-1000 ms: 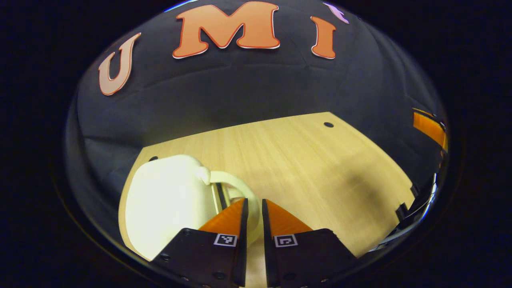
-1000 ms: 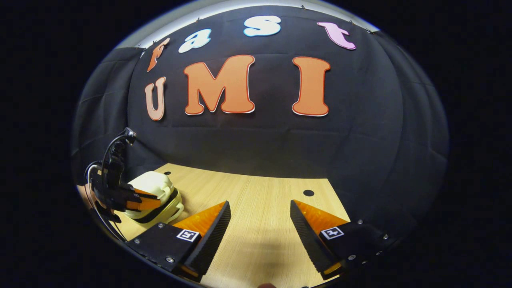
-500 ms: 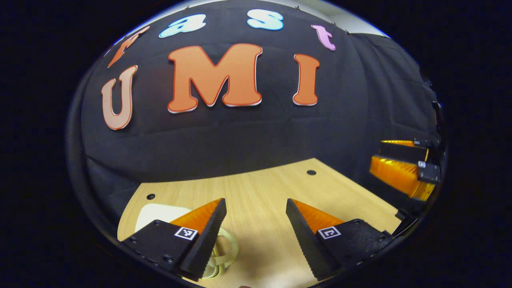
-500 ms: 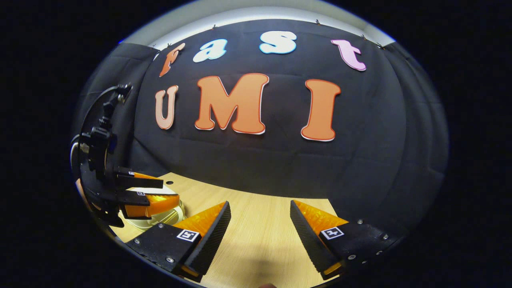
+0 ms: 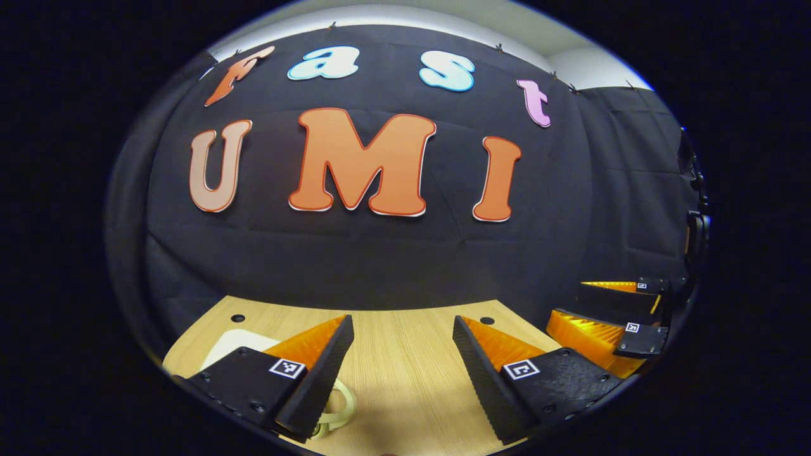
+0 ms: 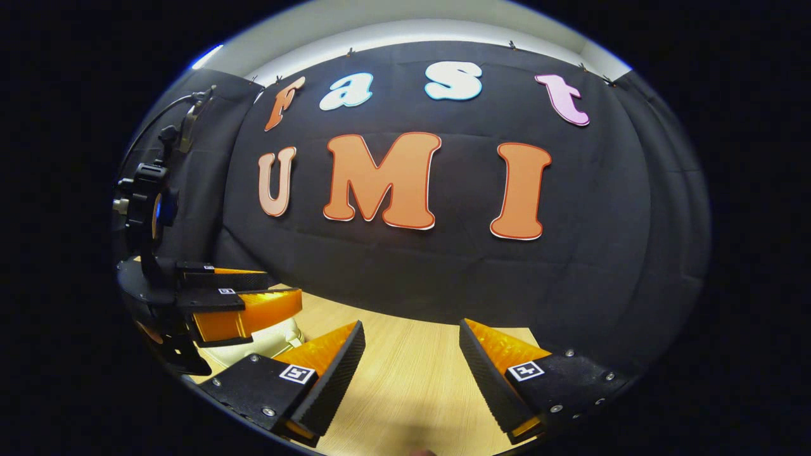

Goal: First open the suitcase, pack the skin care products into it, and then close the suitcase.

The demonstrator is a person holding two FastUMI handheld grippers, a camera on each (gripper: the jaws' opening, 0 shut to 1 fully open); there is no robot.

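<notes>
Fingers spread wide and empty on both tools: the left gripper hangs above the pale suitcase, which lies shut near the table's left rear corner, its handle poking out beneath the left finger, while the right gripper hovers over bare wood toward the table's right side. No skin care products can be made out, and the case looks closed, so the job appears done; a clean finish would call for lifting both tools straight clear without snagging that handle.
</notes>
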